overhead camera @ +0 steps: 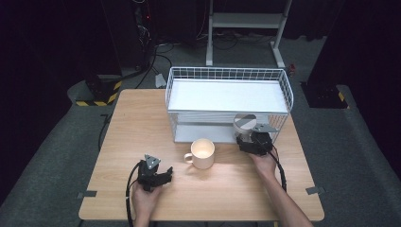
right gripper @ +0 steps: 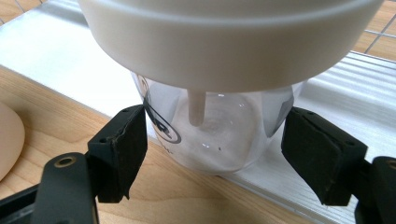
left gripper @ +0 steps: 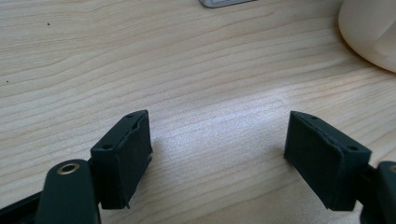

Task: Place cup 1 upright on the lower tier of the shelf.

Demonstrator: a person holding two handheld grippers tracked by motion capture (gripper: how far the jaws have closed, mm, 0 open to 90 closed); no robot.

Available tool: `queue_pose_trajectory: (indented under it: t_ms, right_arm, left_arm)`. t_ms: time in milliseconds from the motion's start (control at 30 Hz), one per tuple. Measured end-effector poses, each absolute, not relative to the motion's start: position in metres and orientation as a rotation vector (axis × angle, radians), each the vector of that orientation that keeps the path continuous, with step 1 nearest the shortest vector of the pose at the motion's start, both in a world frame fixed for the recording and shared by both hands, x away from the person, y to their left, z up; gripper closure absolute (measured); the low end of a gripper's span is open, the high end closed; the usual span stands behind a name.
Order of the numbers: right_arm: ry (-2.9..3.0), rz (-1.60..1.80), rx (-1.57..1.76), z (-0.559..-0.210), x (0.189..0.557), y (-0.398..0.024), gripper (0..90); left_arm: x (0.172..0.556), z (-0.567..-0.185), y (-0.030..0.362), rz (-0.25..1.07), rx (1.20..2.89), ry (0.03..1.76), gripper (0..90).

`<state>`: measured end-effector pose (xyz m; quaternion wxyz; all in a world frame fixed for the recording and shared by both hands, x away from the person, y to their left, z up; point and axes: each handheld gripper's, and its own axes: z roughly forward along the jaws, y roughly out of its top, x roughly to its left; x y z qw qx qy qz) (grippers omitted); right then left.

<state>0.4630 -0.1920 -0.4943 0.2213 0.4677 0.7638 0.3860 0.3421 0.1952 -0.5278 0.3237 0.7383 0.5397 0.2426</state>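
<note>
A clear jar [overhead camera: 244, 124] with a white lid [right gripper: 224, 32] stands at the front right of the white wire rack [overhead camera: 227, 71], at the edge of its lower shelf [right gripper: 56, 51]. My right gripper [overhead camera: 247, 138] is open around the jar's body [right gripper: 219, 135], one black pad on each side of it; whether the pads touch the glass I cannot tell. A cream mug [overhead camera: 203, 153] stands on the wooden table [overhead camera: 142, 123] in front of the rack. My left gripper [overhead camera: 165, 176] is open and holds nothing, low over bare wood [left gripper: 217, 135], left of the mug [left gripper: 369, 32].
The rack has two white shelves and takes up the back middle of the table. The mug's handle points left, toward my left gripper. The mug's side [right gripper: 9, 140] lies just left of my right gripper. Beyond the table are a dark floor, cables and a white stand [overhead camera: 246, 21].
</note>
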Motion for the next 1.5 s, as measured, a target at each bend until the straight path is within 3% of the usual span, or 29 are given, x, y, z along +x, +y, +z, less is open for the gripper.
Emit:
queue_pose_trajectory:
  t_ms: [1500]
  right_arm:
    - [2.010, 1.002, 1.385, -0.510, 0.483, -0.190, 47.6]
  left_arm:
    - [0.342, -0.528, 0.195, 0.636, 1.937, 1.416, 22.8]
